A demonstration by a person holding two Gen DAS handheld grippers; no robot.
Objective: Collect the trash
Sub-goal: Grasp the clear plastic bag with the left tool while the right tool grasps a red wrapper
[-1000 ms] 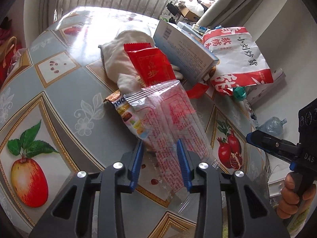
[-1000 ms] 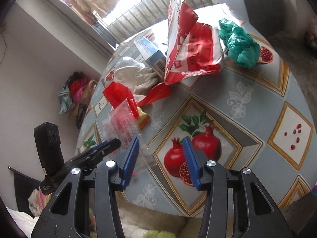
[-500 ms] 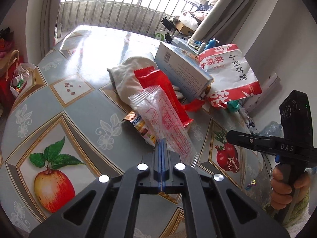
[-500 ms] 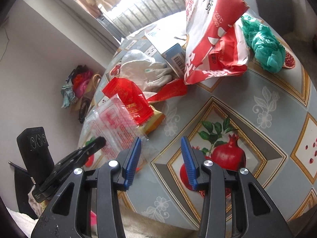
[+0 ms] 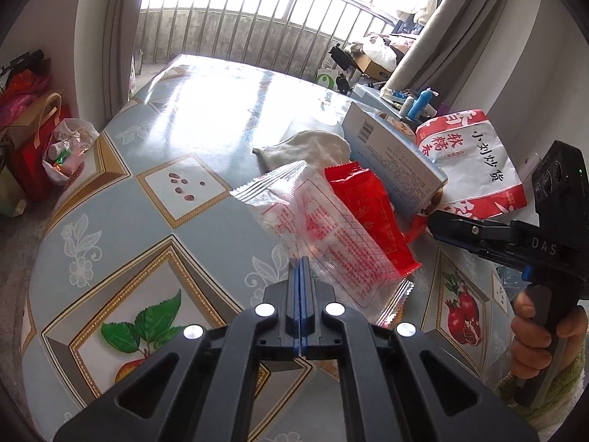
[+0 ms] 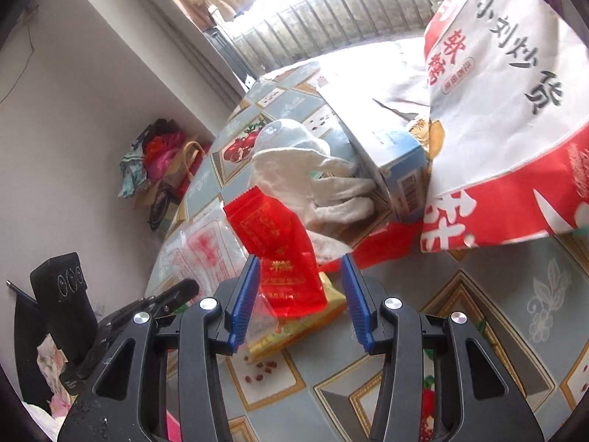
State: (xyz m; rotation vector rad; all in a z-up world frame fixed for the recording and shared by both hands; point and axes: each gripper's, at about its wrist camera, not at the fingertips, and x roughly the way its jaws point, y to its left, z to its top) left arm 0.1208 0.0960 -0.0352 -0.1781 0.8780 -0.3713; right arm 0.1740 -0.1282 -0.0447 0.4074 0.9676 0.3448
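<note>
A clear plastic wrapper [image 5: 313, 228] with red print hangs lifted off the fruit-patterned table [image 5: 154, 221]. My left gripper [image 5: 302, 267] is shut on its near edge. A red foil wrapper [image 5: 368, 217] leans on the clear one. In the right wrist view that red wrapper [image 6: 279, 254] stands between the blue pads of my right gripper [image 6: 299, 276]. Those jaws are opening and do not press on it. A yellow snack wrapper [image 6: 309, 320] lies under it. The left gripper [image 6: 184, 289] shows at the lower left, the right gripper [image 5: 434, 223] at the right edge.
Behind the wrappers lie a white glove [image 5: 313, 147], a blue-white carton [image 5: 390, 162] and a large red-white paper bag [image 6: 515, 129]. Bags [image 5: 55, 143] stand on the floor left of the table. A hand [image 5: 533, 339] holds the right gripper's handle.
My left gripper closed on the clear wrapper and drew back, lifting it. My right gripper moved in toward the pile until the red wrapper stood between its jaws.
</note>
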